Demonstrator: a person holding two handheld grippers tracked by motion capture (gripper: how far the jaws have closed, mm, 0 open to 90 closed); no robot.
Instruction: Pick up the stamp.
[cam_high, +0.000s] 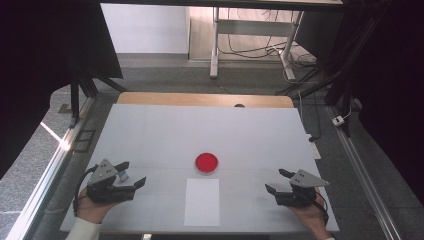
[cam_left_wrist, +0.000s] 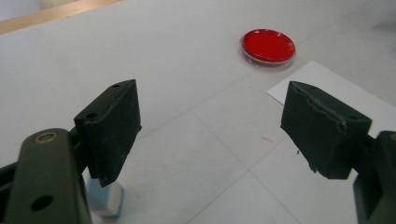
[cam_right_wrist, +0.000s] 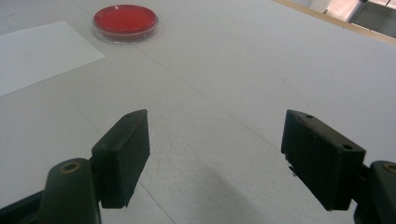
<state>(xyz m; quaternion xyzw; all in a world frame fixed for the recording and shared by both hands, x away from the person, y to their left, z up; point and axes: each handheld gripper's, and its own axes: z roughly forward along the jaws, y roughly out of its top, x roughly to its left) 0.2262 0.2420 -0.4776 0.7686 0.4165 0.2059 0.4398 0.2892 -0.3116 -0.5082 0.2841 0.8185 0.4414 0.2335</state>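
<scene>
Near the middle of the desk (cam_high: 150, 130) sits the red dish (cam_high: 206, 163), touching nothing, with the white sheet (cam_high: 202, 201) lying flat just in front of it. Your left gripper (cam_high: 131, 176) rests at the desk's near left, jaws spread wide and empty; a small pale block (cam_left_wrist: 105, 198) stands just beside its left jaw. Your right gripper (cam_high: 277, 181) rests at the near right, jaws likewise released, well apart from the dish.

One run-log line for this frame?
left gripper: open, empty | right gripper: open, empty | red dish: between them, beyond white sheet, untouched
</scene>
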